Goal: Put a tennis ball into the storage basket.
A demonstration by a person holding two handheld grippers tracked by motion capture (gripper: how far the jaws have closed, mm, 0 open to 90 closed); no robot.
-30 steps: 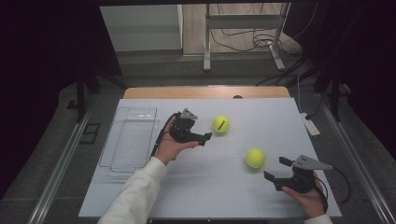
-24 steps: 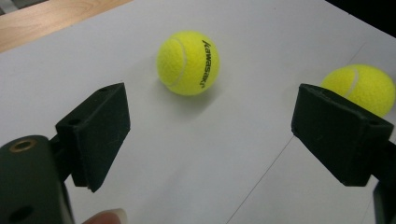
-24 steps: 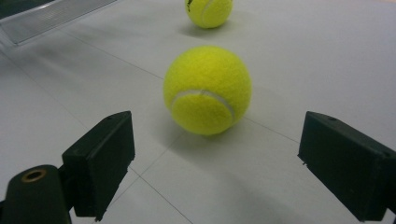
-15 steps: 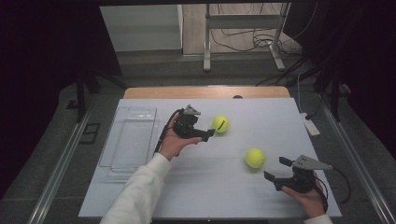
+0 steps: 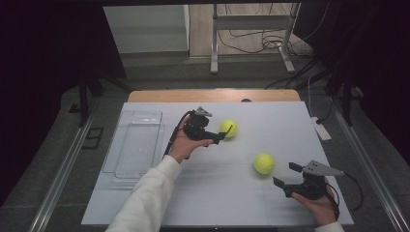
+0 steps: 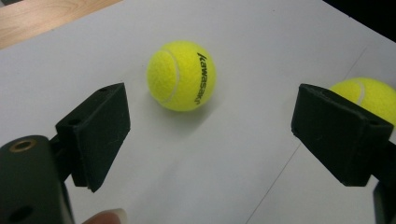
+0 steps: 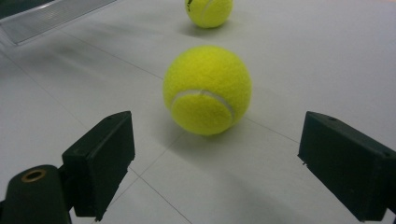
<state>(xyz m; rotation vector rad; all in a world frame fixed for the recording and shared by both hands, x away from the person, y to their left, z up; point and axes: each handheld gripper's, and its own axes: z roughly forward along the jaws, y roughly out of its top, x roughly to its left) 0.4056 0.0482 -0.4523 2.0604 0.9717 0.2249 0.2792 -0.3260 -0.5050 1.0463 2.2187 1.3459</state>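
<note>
1. Here, the far fuzzy yellow tennis ball (image 5: 228, 128) rests on the white table (image 5: 241, 203), just ahead of the left gripper (image 5: 225, 135), between its wide-open, empty jaws.
2. The near yellow tennis ball (image 5: 264, 163) lies just beyond the right gripper (image 5: 285, 176), also spread wide and empty.
3. Since a second ago, the left gripper has edged closer to its ball; the right one hasn't moved.

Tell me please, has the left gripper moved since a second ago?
Yes. The left gripper has edged away from the clear tray toward the far tennis ball, its open jaws now flanking it.
</note>
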